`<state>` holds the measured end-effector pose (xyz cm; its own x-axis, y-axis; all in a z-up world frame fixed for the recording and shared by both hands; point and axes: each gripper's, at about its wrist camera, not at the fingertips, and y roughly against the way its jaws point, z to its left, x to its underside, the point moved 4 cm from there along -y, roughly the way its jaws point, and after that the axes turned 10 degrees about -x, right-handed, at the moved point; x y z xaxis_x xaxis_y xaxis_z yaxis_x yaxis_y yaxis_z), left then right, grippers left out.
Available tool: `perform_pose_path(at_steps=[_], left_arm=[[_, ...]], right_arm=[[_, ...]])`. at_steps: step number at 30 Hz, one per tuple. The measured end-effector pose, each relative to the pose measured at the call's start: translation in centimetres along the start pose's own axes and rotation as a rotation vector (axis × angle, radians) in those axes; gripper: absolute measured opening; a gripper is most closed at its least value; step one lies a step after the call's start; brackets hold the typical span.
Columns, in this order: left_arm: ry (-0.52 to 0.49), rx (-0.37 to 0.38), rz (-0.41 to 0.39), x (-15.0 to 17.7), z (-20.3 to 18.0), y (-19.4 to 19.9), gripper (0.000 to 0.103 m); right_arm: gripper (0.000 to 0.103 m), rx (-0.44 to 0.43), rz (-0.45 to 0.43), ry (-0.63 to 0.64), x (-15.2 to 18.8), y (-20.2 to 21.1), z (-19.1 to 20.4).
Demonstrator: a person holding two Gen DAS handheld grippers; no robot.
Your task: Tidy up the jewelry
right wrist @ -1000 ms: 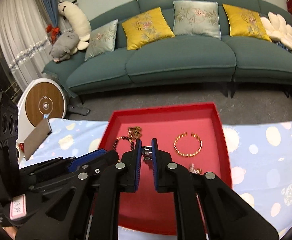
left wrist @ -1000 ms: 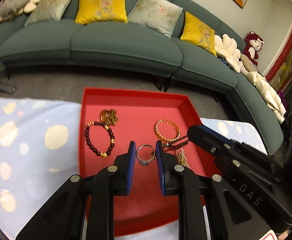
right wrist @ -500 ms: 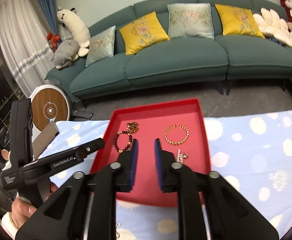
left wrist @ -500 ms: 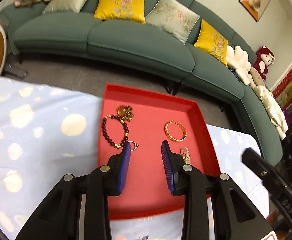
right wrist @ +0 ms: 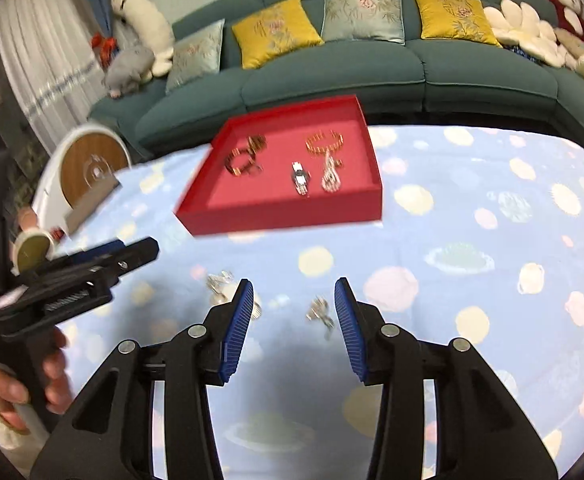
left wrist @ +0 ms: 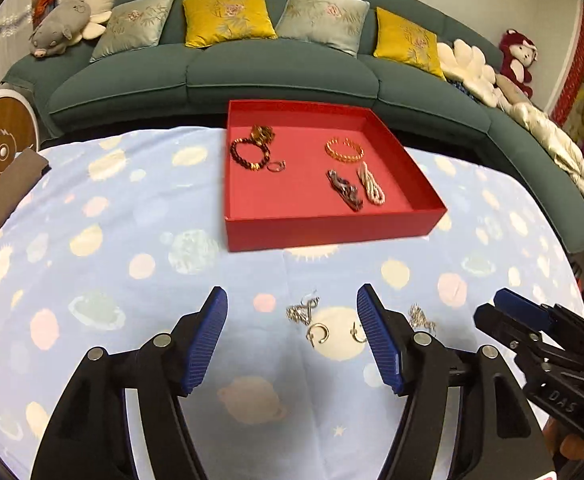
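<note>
A red tray [left wrist: 332, 222] [right wrist: 284, 216] stands on the blue patterned tablecloth. It holds a dark bead bracelet [left wrist: 248, 154], a ring [left wrist: 276, 166], a gold bangle [left wrist: 344, 150], a watch [left wrist: 346, 190] [right wrist: 301, 178] and a pearl piece [left wrist: 370, 184]. Loose silver pieces lie on the cloth in front of the tray: a chain [left wrist: 302, 312], hoop earrings [left wrist: 318, 334] and another piece [left wrist: 422, 320] [right wrist: 320, 312]. My left gripper [left wrist: 292, 332] is open and empty above the earrings. My right gripper [right wrist: 294, 320] is open and empty above the loose pieces.
A green sofa [left wrist: 276, 72] with yellow and grey cushions runs behind the table. A round white and wood device [right wrist: 88, 168] and a brown pad [left wrist: 4, 196] sit at the table's left. The other gripper shows at each view's side [left wrist: 544, 360] [right wrist: 72, 280].
Both grippers have pulled back from the tray toward the table's near side and opened wide. The ring and the watch now lie in the tray.
</note>
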<state>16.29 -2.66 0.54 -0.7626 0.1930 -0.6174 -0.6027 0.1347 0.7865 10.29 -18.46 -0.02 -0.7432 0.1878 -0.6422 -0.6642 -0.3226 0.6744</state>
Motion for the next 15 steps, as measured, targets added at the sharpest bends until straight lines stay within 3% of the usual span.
perform_pose_path(at_steps=[3, 9, 15], left_arm=[[-0.048, -0.029, 0.023, 1.3, -0.7, -2.5, 0.065], [-0.043, -0.033, 0.046, 2.3, -0.7, -6.5, 0.065], [-0.086, -0.046, 0.037, 2.9, -1.0, -7.8, 0.063]], right_arm=[[0.042, 0.026, 0.064, 0.03, 1.7, -2.6, -0.7], [0.041, 0.042, 0.102, 0.057, 2.3, -5.9, -1.5], [0.032, 0.072, 0.131, 0.099, 3.3, -7.6, -1.6]])
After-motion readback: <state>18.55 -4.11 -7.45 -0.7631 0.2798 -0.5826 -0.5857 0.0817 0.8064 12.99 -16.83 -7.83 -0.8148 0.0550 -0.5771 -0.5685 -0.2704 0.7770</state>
